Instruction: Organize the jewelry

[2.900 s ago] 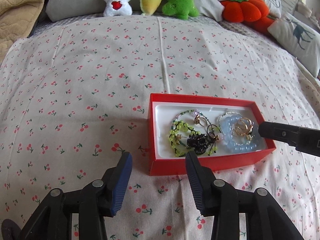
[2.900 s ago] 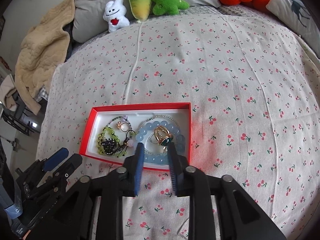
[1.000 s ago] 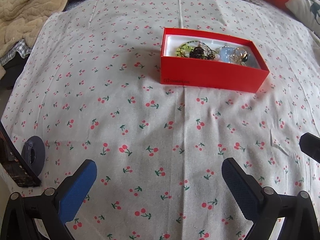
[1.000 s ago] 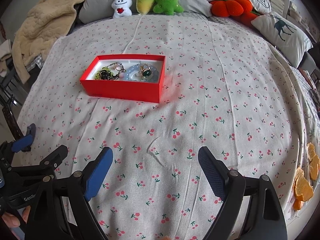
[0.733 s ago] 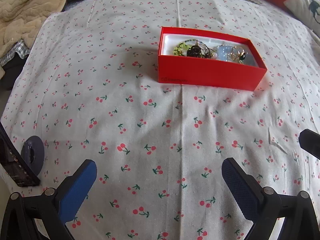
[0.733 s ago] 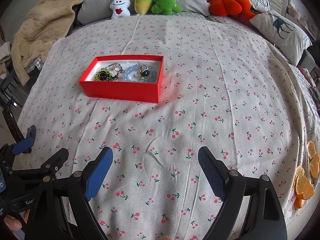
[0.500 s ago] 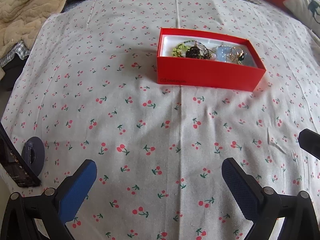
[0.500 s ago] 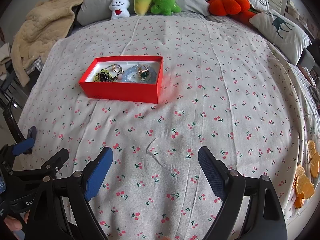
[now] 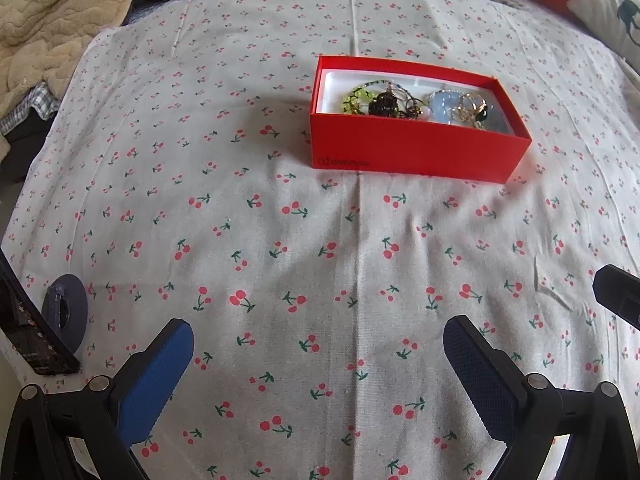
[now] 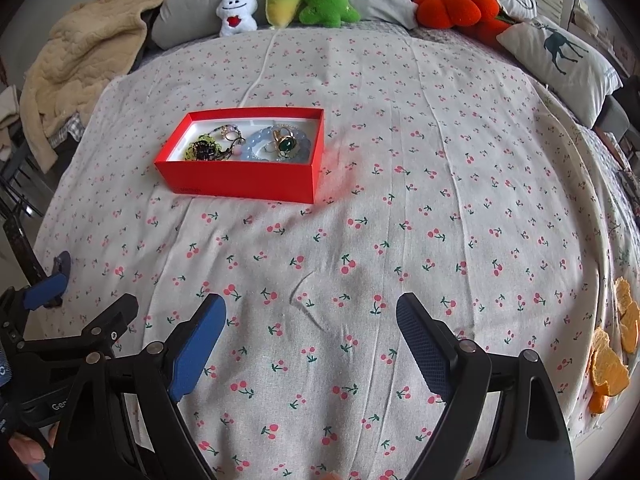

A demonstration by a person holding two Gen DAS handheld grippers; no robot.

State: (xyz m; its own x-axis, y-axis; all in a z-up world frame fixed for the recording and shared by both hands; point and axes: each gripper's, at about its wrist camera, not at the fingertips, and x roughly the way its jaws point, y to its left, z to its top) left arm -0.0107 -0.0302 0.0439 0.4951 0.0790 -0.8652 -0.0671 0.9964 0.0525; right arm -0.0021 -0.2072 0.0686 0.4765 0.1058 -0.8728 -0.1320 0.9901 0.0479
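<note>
A red box [image 9: 416, 152] with a white lining sits on the cherry-print bedspread; it also shows in the right wrist view [image 10: 244, 178]. It holds a green bead bracelet [image 9: 354, 98], a black beaded piece [image 9: 382, 106], a pale blue bead bracelet [image 10: 260, 146] and gold rings [image 10: 285, 142]. My left gripper [image 9: 318, 384] is open and empty, well short of the box. My right gripper [image 10: 310, 346] is open and empty, near the bed's front, to the right of the left one.
Plush toys [image 10: 286, 0], orange pumpkin cushions [image 10: 456, 8] and a deer pillow [image 10: 560, 56] line the far side. A beige blanket [image 10: 80, 56] lies at the far left. Orange peel [image 10: 608, 364] lies at the right edge. A dark round object [image 9: 66, 312] sits at the left edge.
Both grippers have drawn back from the box and opened wide since 2.9 s ago. Over the last second they have barely moved.
</note>
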